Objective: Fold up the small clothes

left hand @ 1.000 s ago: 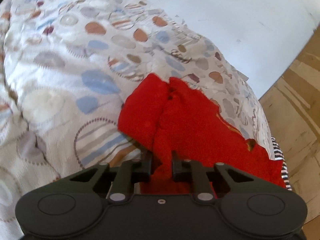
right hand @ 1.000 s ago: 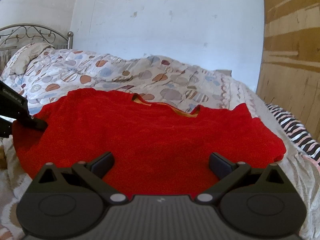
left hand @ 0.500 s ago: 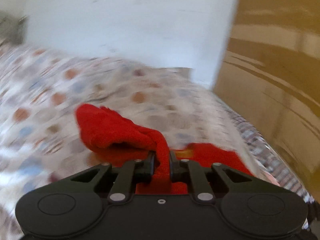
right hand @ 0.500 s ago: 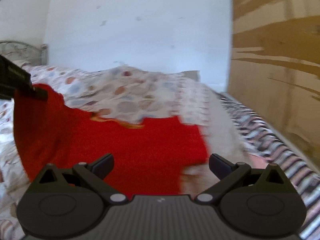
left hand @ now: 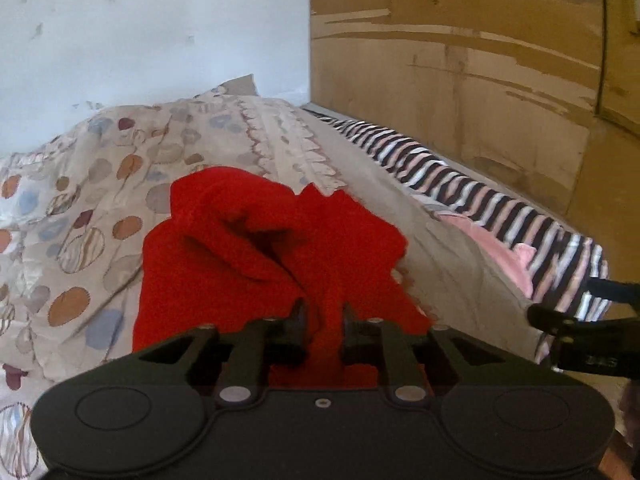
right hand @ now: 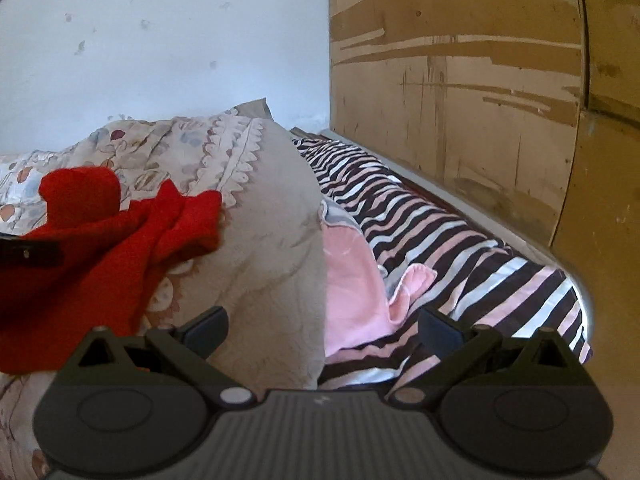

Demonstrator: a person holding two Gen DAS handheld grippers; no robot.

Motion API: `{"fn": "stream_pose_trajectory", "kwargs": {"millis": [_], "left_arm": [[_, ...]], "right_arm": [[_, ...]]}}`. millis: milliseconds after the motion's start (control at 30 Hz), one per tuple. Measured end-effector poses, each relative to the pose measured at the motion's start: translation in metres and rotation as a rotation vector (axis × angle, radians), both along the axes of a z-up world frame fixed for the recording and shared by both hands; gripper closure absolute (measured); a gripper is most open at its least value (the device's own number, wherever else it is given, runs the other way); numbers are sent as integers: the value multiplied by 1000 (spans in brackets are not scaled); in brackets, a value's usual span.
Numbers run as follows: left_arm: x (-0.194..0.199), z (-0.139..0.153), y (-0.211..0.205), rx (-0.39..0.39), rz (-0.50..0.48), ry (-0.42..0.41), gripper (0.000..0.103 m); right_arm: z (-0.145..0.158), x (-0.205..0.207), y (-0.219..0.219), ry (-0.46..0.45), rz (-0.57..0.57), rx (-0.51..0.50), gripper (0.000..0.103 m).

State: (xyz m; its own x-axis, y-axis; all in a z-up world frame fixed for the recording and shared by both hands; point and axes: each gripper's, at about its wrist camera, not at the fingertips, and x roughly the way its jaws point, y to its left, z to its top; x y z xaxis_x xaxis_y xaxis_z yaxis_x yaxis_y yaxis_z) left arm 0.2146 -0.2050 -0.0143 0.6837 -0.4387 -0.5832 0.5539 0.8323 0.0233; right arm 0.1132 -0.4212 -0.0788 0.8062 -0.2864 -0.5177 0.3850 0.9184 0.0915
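Pinching a fold of the bright red knitted garment [left hand: 256, 256] between its two black fingers, the left gripper [left hand: 322, 312] holds the cloth bunched up in front of its camera. The garment lies crumpled on the beige quilt printed with orange, blue and maroon ovals [left hand: 80, 208], its sleeves and edges doubled over one another, and it reaches close to the quilt's scalloped border. In the right wrist view the same red garment [right hand: 100, 248] sits on the left part of the quilt [right hand: 264, 240]. The right gripper [right hand: 323, 322] has its fingers spread wide with nothing between them, over the quilt's edge. Just beside that edge, away from the garment, lie a pink cloth [right hand: 352, 280] and a black, white and pink striped sheet [right hand: 460, 248], which runs along a worn brown wooden panel [right hand: 460, 80].
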Motion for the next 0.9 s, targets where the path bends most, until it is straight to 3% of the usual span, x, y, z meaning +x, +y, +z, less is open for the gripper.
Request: {"fn": "stream_pose_trajectory", "kwargs": {"millis": [33,167,233,333,433,600,667,767,833,867,900], "left_arm": [[-1,2,3,-12,-13,7,66],[-9,12,14,-60,-46,4,46],[-18,19,18,-71,-52,-22,28],[-35,27,26,-71,-44,-85,12],[-44,28,32,-33,-15,-159,3],[-42,16,36,118,9,-235,2],[-41,12,36,164,-10,-247,7],[-38,5,35,194,-49,-221,19],[-36,0,35,206,-62,-202,36],[-36,-2,34,214,-56,-207,39],[-37,-4,34,227,-53,-219,48]], "right_arm": [[-1,2,-2,-3,4,12,0],[-3,4,-4,-32,17,82,0],[1,1,-2,-54,39,108,0],[7,6,-2,-87,83,148,0],[13,16,-5,-118,120,212,0],[25,52,-6,-120,250,358,0],[30,72,-1,-121,313,420,0],[34,104,4,-126,371,506,0],[34,128,6,-118,399,559,0],[33,139,7,-116,398,574,1],[33,148,7,-113,394,578,5]]}}
